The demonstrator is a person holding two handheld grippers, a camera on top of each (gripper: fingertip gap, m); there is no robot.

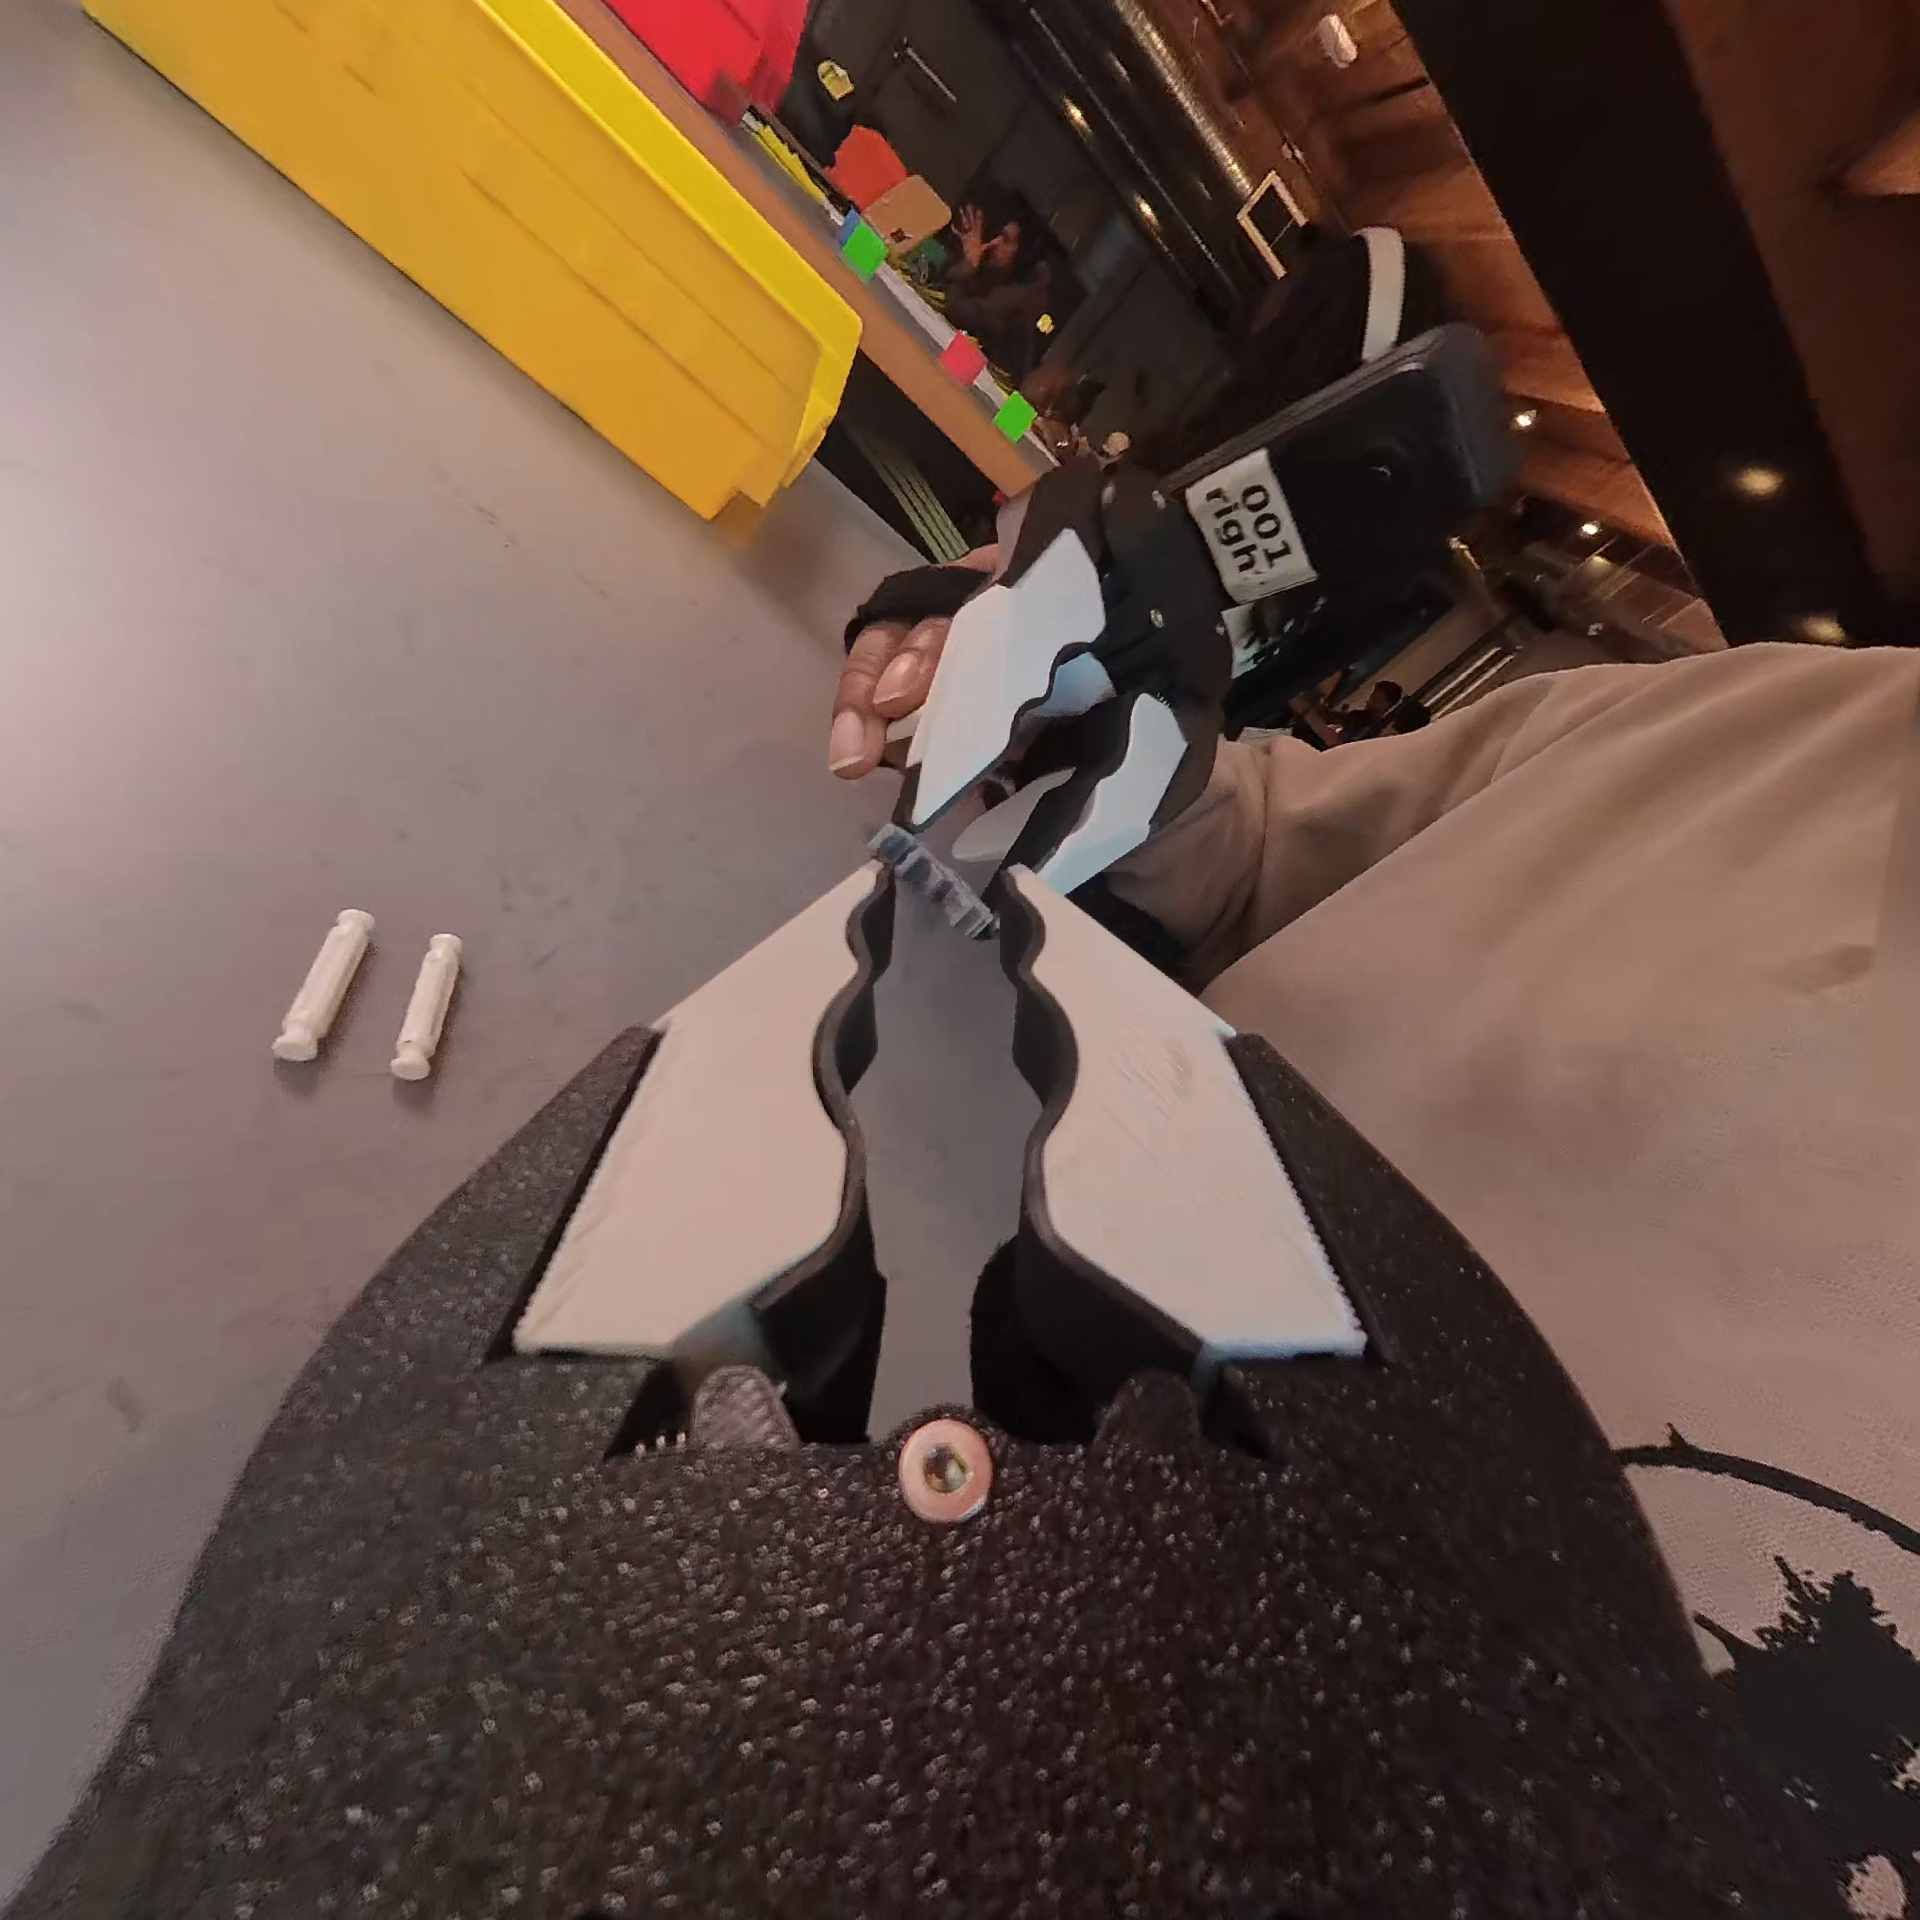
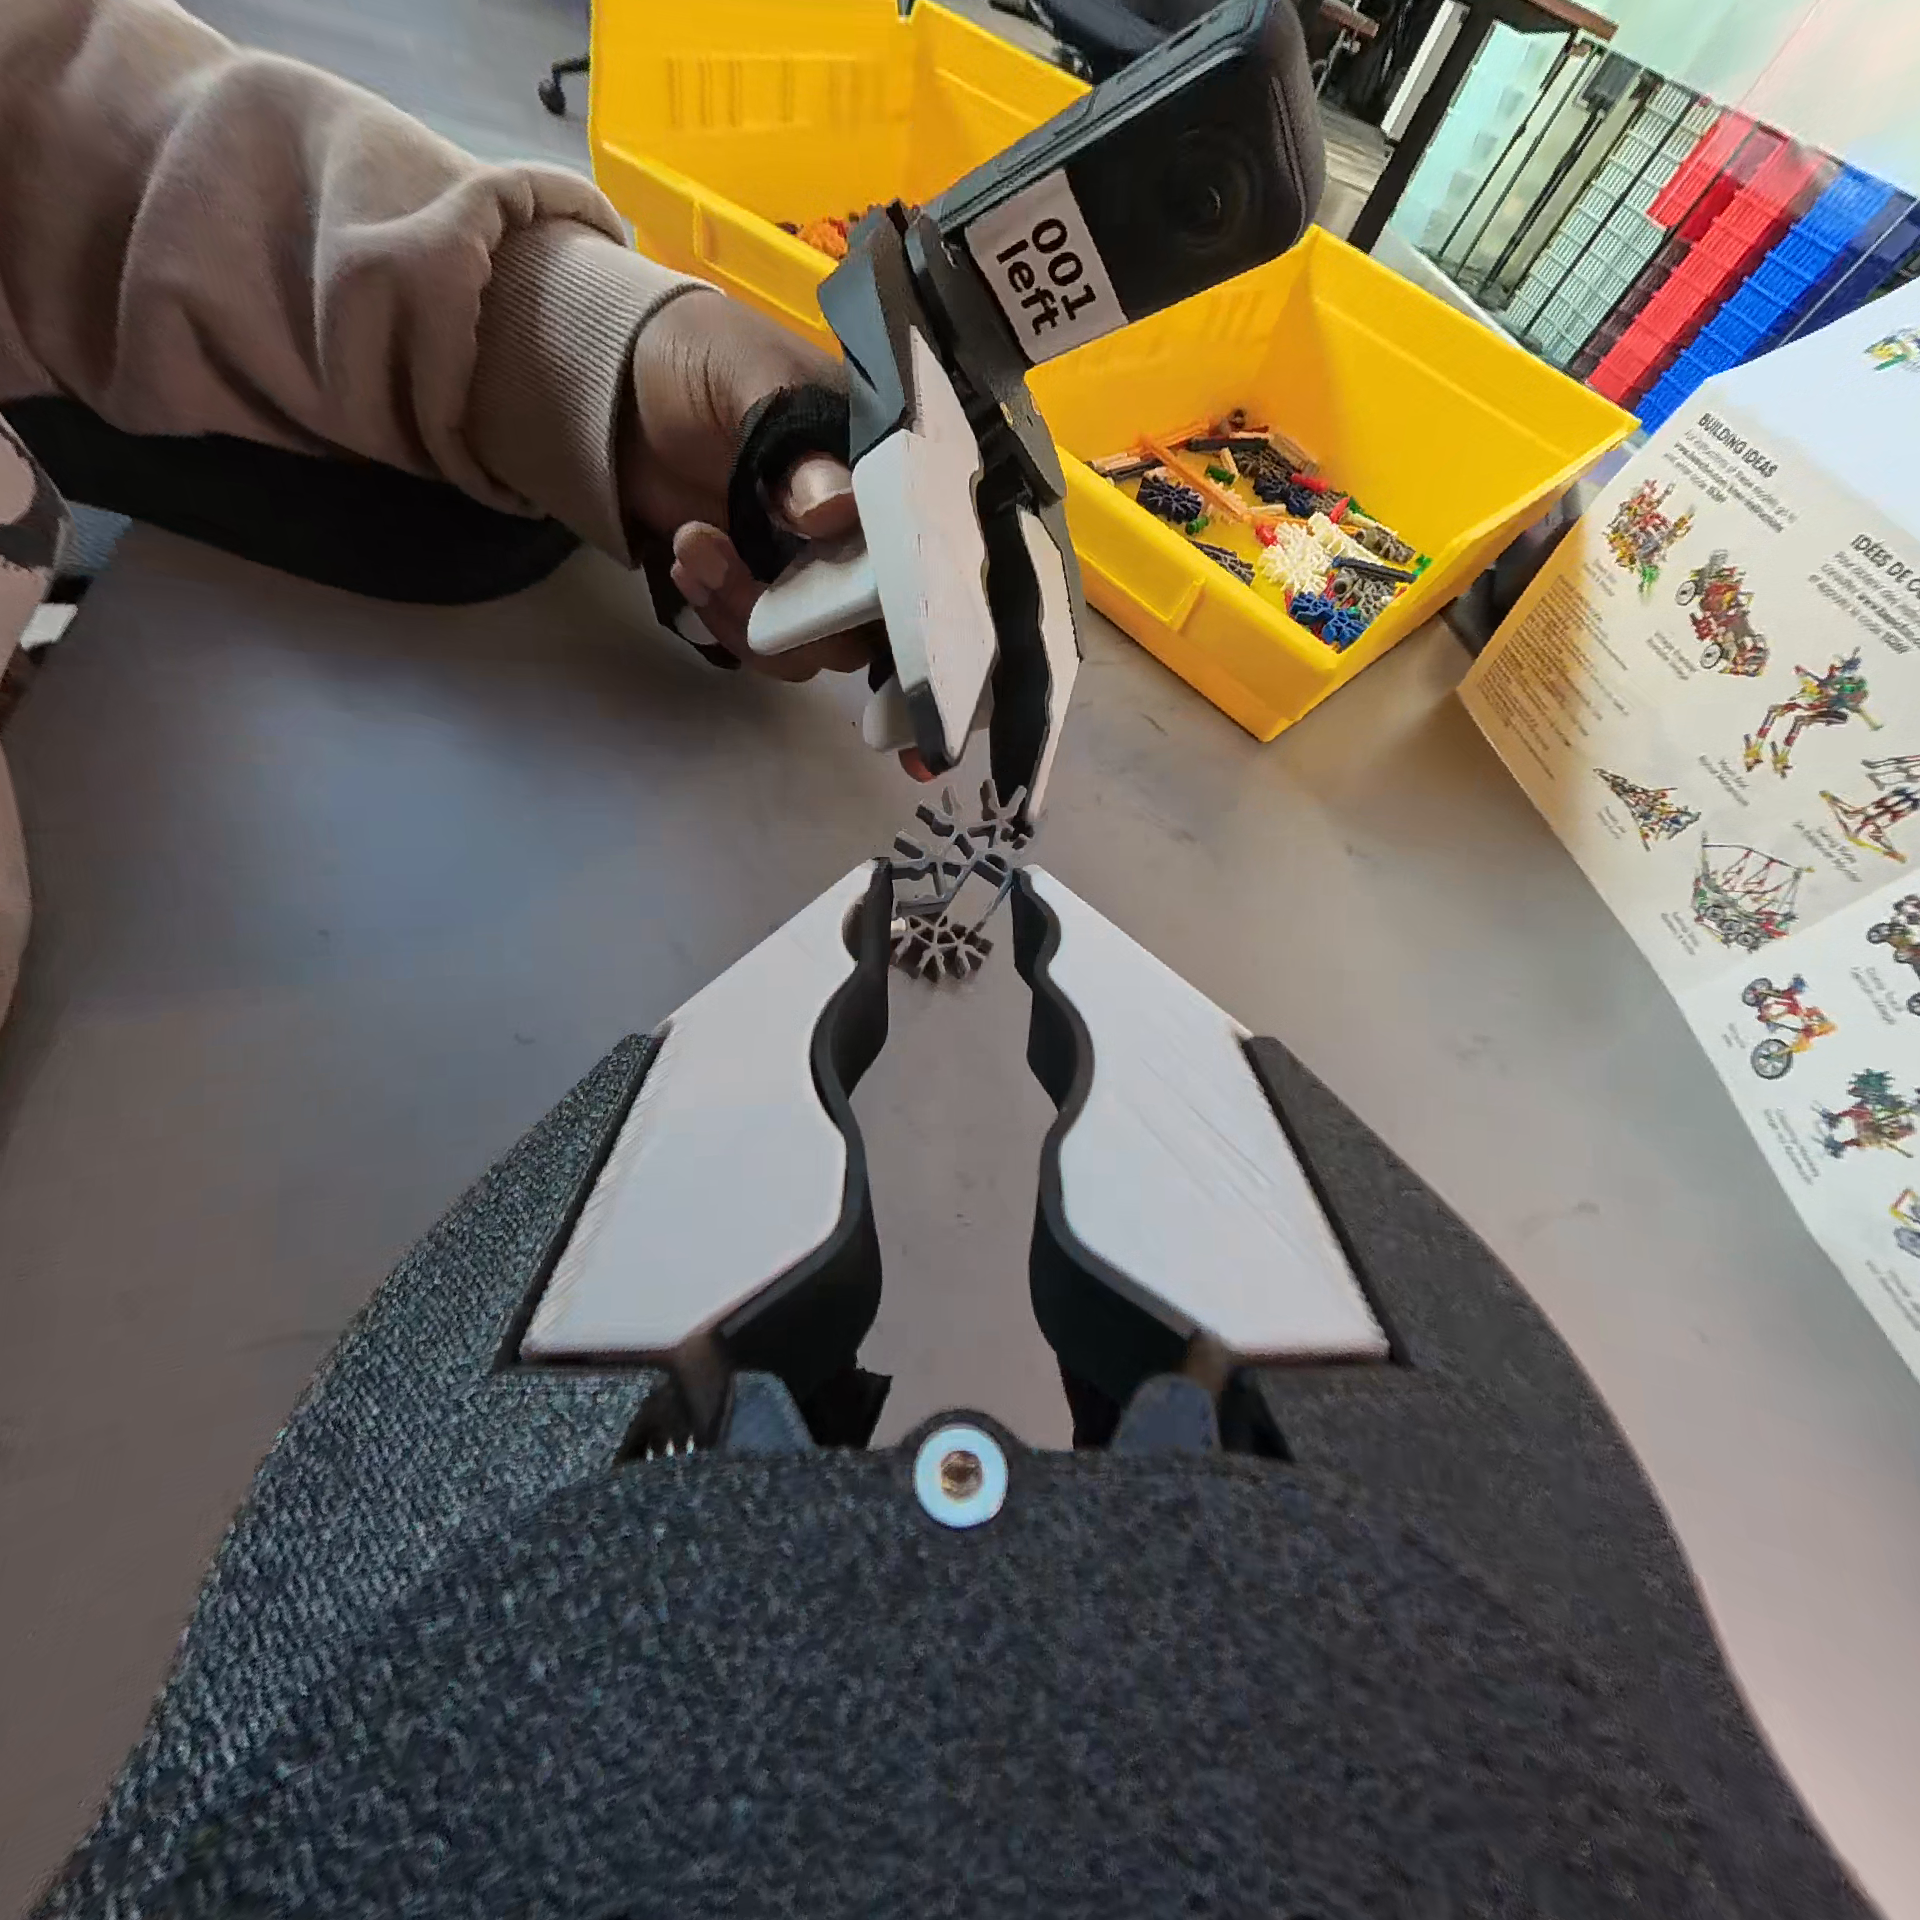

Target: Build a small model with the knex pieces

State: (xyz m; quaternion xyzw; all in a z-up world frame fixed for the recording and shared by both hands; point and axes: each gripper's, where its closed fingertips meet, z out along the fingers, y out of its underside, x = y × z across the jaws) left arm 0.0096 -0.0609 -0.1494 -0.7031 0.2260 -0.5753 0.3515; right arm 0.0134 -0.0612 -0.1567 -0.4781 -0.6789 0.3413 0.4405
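Nearest the lens in each wrist view is that gripper's own black textured body and pale grey fingers, and between the two sets of tips hangs a small grey snowflake-shaped plastic connector piece [image 2: 951, 883]. From where I stand, the right gripper [image 2: 943, 883] has its tips narrowed onto this connector cluster, and the left gripper [image 2: 1013, 800], coming down from above, pinches its upper edge; how many pieces make up the cluster I cannot tell. It hangs above the grey desk [image 2: 364, 831], near its middle. To my eye the hold is thin on both sides, at the very tips, so a slight twist or uneven squeeze could pop the piece loose; it would likely drop and skitter across the smooth top. Two short white plastic rods [image 1: 369, 992] lie side by side on the desk, well apart from the grippers. A yellow plastic bin [image 2: 1351, 343] holding mixed coloured construction pieces sits toward the far edge, and a printed instruction sheet [image 2: 1714, 727] with pictures of models lies along the right edge. Beyond are stacked red and blue bins [image 2: 1745, 239]; the left view shows a dim room with wood panelling.
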